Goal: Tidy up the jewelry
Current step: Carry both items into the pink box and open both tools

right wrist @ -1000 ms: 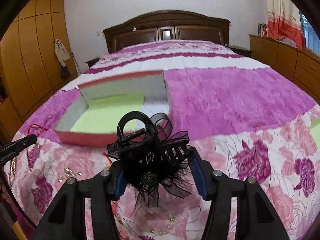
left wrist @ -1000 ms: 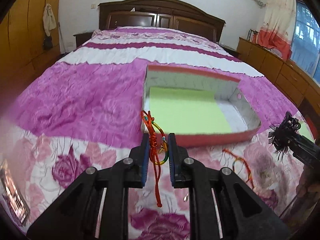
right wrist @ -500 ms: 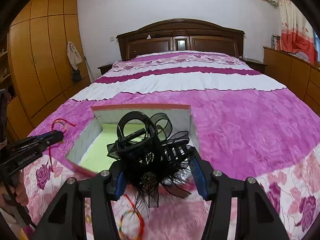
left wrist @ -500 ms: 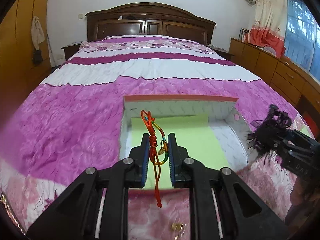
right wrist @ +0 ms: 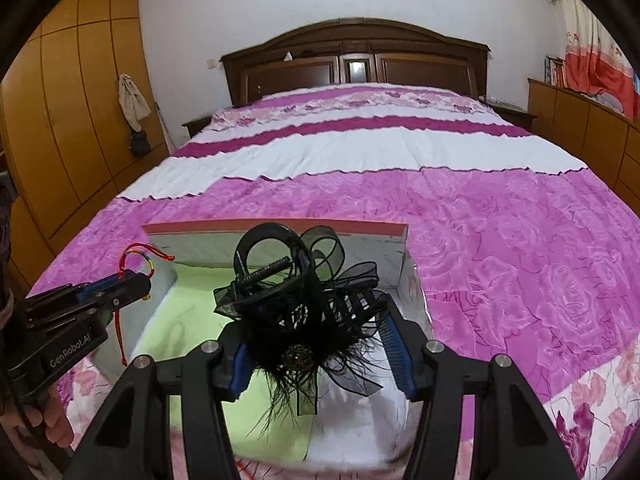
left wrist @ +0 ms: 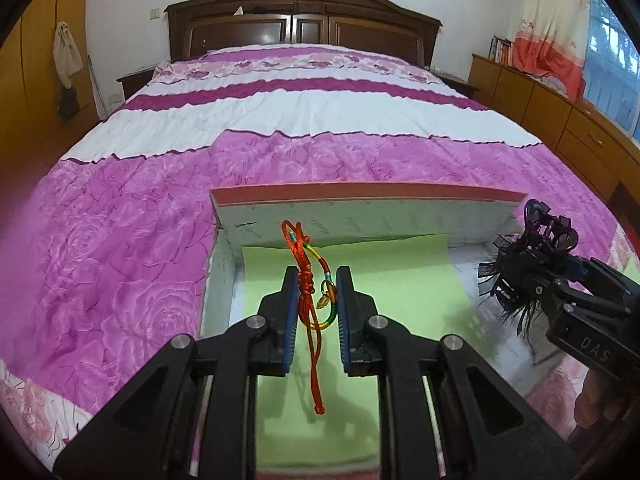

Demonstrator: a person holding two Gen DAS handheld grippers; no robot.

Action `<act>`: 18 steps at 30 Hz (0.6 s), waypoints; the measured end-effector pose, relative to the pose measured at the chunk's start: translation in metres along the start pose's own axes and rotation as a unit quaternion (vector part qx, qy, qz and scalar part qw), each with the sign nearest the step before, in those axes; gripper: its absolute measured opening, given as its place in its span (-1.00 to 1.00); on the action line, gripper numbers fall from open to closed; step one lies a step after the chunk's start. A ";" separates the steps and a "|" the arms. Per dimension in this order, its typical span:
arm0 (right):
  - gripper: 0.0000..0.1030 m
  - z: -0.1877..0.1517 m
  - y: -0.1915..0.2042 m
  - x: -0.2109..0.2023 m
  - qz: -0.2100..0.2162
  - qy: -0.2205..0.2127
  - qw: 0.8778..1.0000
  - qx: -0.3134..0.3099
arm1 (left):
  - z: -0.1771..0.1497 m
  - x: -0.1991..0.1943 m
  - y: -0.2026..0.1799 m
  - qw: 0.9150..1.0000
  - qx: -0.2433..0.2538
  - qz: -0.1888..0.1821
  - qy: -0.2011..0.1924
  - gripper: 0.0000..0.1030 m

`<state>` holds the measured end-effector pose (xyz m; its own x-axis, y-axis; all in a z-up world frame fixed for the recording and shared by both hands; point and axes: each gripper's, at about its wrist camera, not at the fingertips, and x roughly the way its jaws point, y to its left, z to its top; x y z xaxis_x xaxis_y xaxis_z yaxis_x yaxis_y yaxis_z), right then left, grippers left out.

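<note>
My left gripper (left wrist: 318, 292) is shut on a red cord bracelet (left wrist: 306, 280) with a rainbow section and a small gold charm; its loose tail hangs below the pads. It hovers over the green liner (left wrist: 360, 276) of an open box with a red rim (left wrist: 360, 194). My right gripper (right wrist: 316, 332) is shut on a black feathered hair clip (right wrist: 296, 300) with ribbon loops, above the right part of the same box (right wrist: 280, 226). In each wrist view the other gripper shows: the left gripper (right wrist: 132, 284) with the bracelet (right wrist: 140, 256), the right gripper (left wrist: 532, 276) with the clip (left wrist: 536, 236).
The box lies on a bed with a pink and purple floral bedspread (left wrist: 120, 260). A dark wooden headboard (right wrist: 352, 60) stands at the far end. Wooden wardrobes (right wrist: 72, 120) line the left, low cabinets (left wrist: 560, 120) the right. A person's hand (right wrist: 52, 420) holds the left gripper.
Both grippers have moved forward from the near bedspread to above the box's inside, each still holding its item. The loose jewelry on the bedspread has dropped out of view.
</note>
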<state>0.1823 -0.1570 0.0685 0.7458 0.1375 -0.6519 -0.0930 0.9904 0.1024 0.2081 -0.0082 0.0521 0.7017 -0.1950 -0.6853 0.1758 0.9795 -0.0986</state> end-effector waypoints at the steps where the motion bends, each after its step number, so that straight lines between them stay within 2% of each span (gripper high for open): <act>1: 0.13 0.001 -0.001 0.006 -0.002 0.005 1.000 0.001 | 0.000 0.004 0.000 1.000 0.000 0.002 0.003 -0.81; 11: 0.13 0.000 -0.011 0.053 -0.019 0.046 0.999 0.010 | -0.002 0.042 0.010 0.999 -0.022 0.011 0.040 -0.80; 14: 0.13 0.000 -0.014 0.059 -0.023 0.053 0.998 0.011 | -0.004 0.047 0.013 0.998 -0.035 0.014 0.058 -0.80; 18: 0.13 0.002 -0.014 0.067 -0.045 0.057 0.997 -0.005 | -0.006 0.048 0.008 0.997 -0.029 0.024 0.069 -0.79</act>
<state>0.2346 -0.1619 0.0250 0.6716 0.0490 -0.7393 -0.0373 0.9988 0.0324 0.2395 -0.0097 0.0140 0.6058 -0.1433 -0.7826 0.1022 0.9895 -0.1021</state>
